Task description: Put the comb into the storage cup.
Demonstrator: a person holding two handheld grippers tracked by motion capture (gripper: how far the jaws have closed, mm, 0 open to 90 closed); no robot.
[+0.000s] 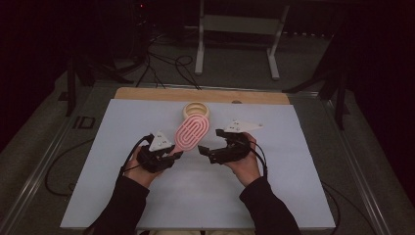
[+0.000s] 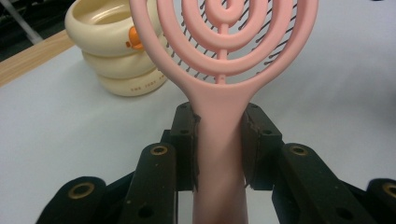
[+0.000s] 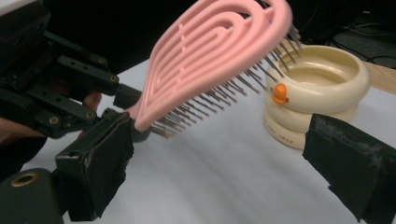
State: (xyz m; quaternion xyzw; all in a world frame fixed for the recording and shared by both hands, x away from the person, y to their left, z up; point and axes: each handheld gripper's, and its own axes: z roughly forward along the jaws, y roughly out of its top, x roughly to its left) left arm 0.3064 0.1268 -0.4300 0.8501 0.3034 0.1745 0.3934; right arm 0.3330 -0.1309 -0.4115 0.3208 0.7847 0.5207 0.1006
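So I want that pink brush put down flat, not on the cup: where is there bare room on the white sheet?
The white sheet is bare along its left side beside the left gripper, along its right side past the right gripper, and along the near edge between the forearms. It is crowded at the far middle, where the hairbrush hangs by the cream cup.

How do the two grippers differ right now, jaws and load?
The left gripper has its jaws shut on the handle of the pink hairbrush; the right gripper stands with its jaws wide apart and holds nothing. The left gripper carries the brush lifted off the white table sheet, head toward the cream duck cup; the right gripper points at the brush from the side without touching it. Both are black, hand-held, over the sheet.
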